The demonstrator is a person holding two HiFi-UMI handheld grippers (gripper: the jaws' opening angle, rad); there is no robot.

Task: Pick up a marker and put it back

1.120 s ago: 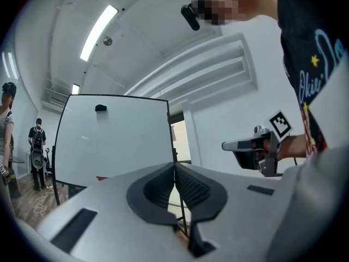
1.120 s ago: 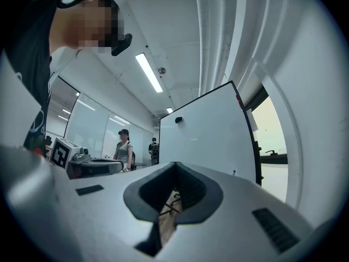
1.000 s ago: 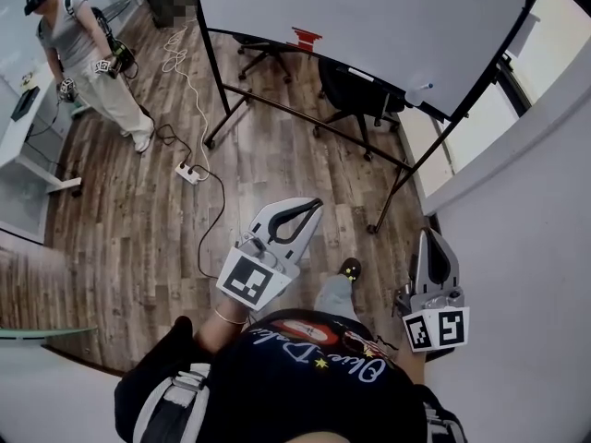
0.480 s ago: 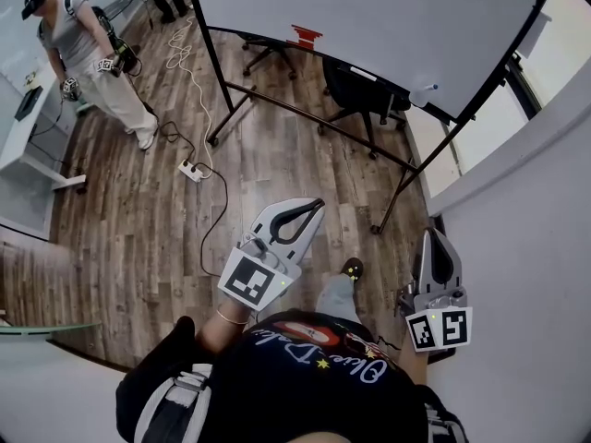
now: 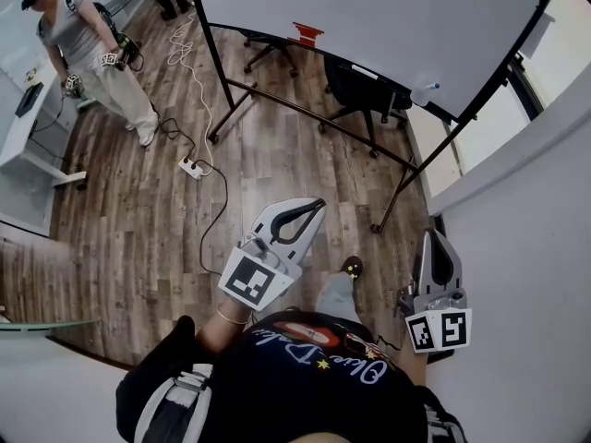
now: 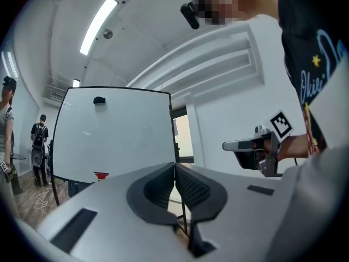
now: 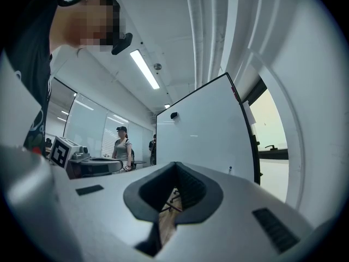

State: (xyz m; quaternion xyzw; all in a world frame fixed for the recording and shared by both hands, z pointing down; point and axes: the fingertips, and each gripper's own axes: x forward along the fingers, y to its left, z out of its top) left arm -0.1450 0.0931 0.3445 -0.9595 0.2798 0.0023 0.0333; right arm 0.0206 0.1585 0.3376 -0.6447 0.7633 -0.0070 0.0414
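A white marker with a blue cap [image 5: 424,89] lies on the whiteboard's tray [image 5: 369,74]; in the right gripper view the marker [image 7: 229,170] is a small speck by the board's lower edge. A red eraser [image 5: 306,35] sits further left on the tray. My left gripper [image 5: 319,202] is held above the wooden floor, well short of the board, its jaws meeting at the tips [image 6: 174,166] with nothing between them. My right gripper [image 5: 431,233] hangs beside the white wall, also shut and empty [image 7: 175,164].
The whiteboard [image 5: 369,17] stands on a black frame with legs [image 5: 388,201] on the floor. Office chairs [image 5: 355,90] stand behind it. A power strip and cables [image 5: 189,168] lie at left. A person [image 5: 92,49] with grippers stands far left by a desk [image 5: 23,127].
Both grippers stay shut and keep almost the same place in view. The whiteboard and floor have shifted slightly in the picture, and the person at far left has shifted a little.
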